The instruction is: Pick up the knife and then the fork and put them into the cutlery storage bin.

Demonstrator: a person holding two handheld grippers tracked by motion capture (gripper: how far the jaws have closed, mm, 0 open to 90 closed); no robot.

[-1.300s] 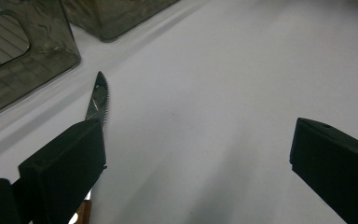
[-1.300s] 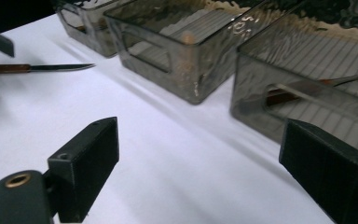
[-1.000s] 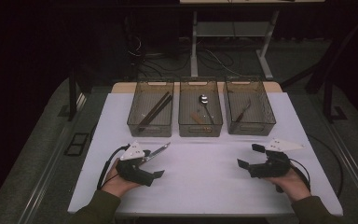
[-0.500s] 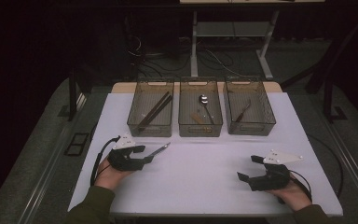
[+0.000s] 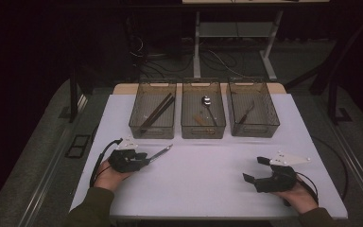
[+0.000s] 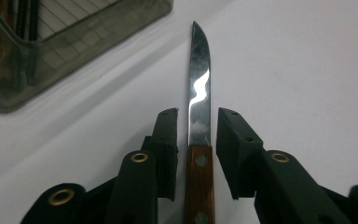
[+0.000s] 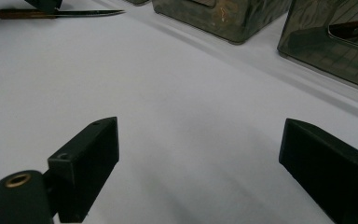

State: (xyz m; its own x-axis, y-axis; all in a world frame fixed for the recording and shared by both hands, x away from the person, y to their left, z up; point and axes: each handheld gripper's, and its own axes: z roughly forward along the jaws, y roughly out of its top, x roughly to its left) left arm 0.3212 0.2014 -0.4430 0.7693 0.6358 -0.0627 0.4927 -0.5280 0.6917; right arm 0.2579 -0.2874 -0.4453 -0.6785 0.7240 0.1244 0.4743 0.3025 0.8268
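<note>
- Knife (image 6: pixel 199 116) lies flat on the white bench (image 5: pixel 208 175), over on the left side, a bit in front of the left bin (image 5: pixel 153 111).
- Its wooden handle (image 6: pixel 199 182) (two rivets showing) runs back between the left gripper (image 6: pixel 196 135) fingers (image 6: pixel 168 140), and the shiny blade sticks out past them toward the bin's corner.
- Left gripper's jaws have just been closing in around the knife. In the left gripper view there's a thin gap on each side of the blade, so the pads don't look to be pressing on it yet.
- From the high view, the left gripper (image 5: pixel 131 160) sits low on the bench with the blade (image 5: pixel 159 152) poking out up and to the right.
- Right gripper (image 5: pixel 261 171) rests well apart from it on the right side of the bench, fingers spread wide with nothing between them, just bare bench (the right gripper view makes that pretty clear).
- Three clear bins stand in a row at the back: dark sticks in the left one, a spoon (image 5: pixel 207 101) in the middle bin (image 5: pixel 203 109), and a slim utensil in the right bin (image 5: pixel 252 109).
</note>
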